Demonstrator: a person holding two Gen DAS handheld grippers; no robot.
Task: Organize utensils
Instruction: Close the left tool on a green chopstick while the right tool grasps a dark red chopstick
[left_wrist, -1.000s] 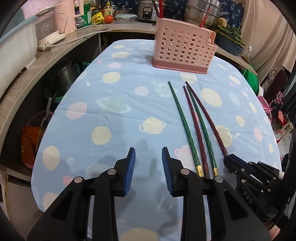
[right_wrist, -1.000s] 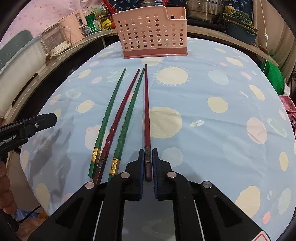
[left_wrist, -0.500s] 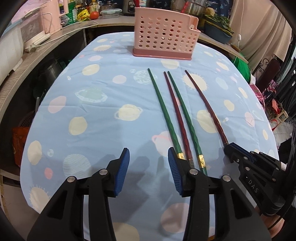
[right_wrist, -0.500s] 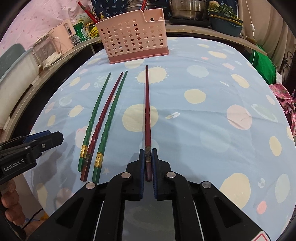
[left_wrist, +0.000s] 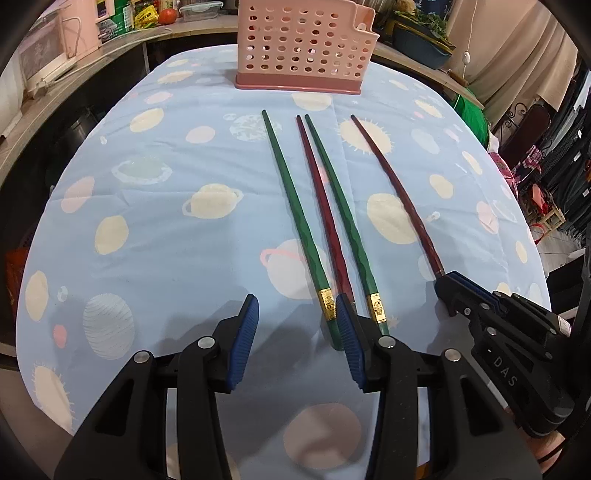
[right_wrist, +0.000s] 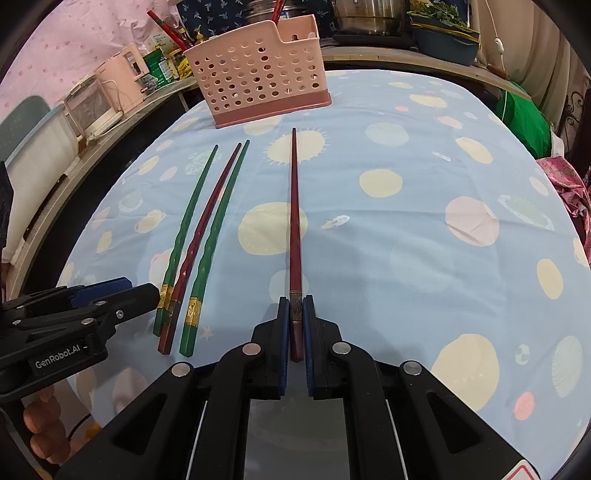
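Observation:
My right gripper (right_wrist: 294, 317) is shut on the thick end of a dark red chopstick (right_wrist: 295, 229), held above the table and pointing at the pink perforated utensil basket (right_wrist: 258, 77). It also shows in the left wrist view (left_wrist: 448, 286) with the chopstick (left_wrist: 395, 188). My left gripper (left_wrist: 297, 332) is open and empty, just left of the near ends of two green chopsticks (left_wrist: 291, 206) (left_wrist: 340, 206) and a red one (left_wrist: 321, 206) lying side by side on the cloth. The left gripper also shows in the right wrist view (right_wrist: 140, 291). The basket (left_wrist: 303, 40) stands at the table's far edge.
The table (left_wrist: 147, 229) wears a light blue planet-print cloth. A counter behind holds pink appliances (right_wrist: 122, 81), pots (right_wrist: 369, 14), a teal tub of greens (right_wrist: 443, 40). More red chopsticks (right_wrist: 166, 26) stick up behind the basket.
My right gripper has lifted the red chopstick and carried it to the right, away from the other three. My left gripper has opened wider and moved forward toward the three chopsticks' near ends.

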